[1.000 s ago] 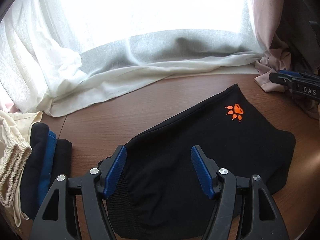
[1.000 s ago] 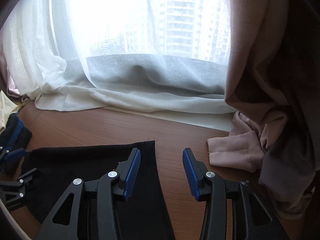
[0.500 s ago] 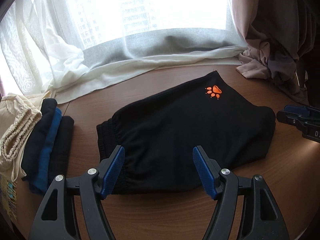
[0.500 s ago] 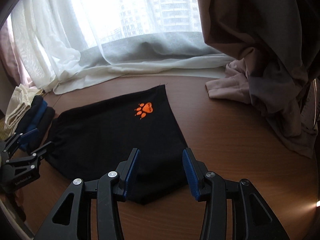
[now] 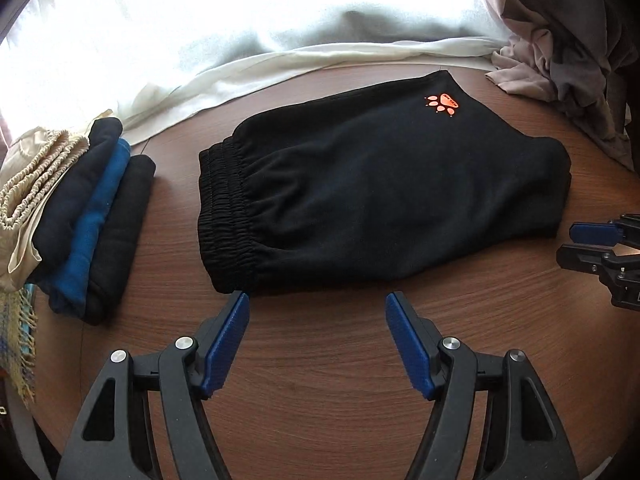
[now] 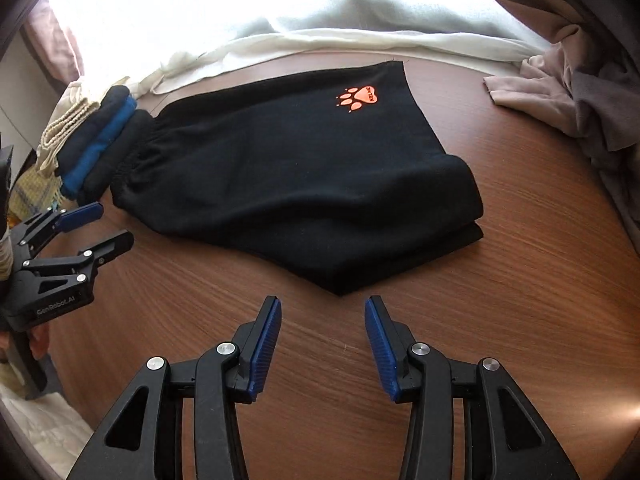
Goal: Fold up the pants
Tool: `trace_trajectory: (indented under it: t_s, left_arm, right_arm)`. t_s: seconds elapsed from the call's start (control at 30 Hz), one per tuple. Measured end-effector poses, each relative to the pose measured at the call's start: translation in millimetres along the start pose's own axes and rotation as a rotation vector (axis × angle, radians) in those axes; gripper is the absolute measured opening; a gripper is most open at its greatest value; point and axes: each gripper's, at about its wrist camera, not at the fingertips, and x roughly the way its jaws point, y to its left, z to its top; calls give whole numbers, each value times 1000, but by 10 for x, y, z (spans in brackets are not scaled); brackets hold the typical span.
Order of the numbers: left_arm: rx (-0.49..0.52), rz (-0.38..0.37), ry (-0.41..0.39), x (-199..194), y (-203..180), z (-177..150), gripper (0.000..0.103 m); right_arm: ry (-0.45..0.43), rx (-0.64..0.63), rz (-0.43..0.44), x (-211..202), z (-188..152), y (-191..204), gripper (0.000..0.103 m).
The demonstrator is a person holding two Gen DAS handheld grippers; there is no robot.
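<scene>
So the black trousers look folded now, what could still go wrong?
The black pants show loose, uneven layers at one folded end; a careless lift could undo them. If slid left, they may bump the stack of folded clothes. Both grippers, left and right, are open and holding nothing.

The worktop [image 5: 340, 380] is a round, brown wood-grain surface. Folded black pants [image 5: 372, 196] with an orange paw print lie flat near its middle, and just beside their waistband sits a stack of folded clothes [image 5: 96, 220] in black, blue and cream. White curtain fabric [image 5: 280, 64] trails onto the far edge, with crumpled pinkish cloth [image 5: 536, 76] at the far right.
</scene>
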Motion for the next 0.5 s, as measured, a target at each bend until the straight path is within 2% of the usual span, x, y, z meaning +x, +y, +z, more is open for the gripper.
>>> trace_trajectory:
  t_s: [0.33, 0.5]
  left_arm:
    - [23, 44, -59, 87, 3, 223, 70]
    - [36, 74, -68, 217, 13, 343, 70]
  right_arm:
    - [1, 2, 77, 90, 119, -60, 44]
    - [-4, 2, 81, 146, 185, -88, 44]
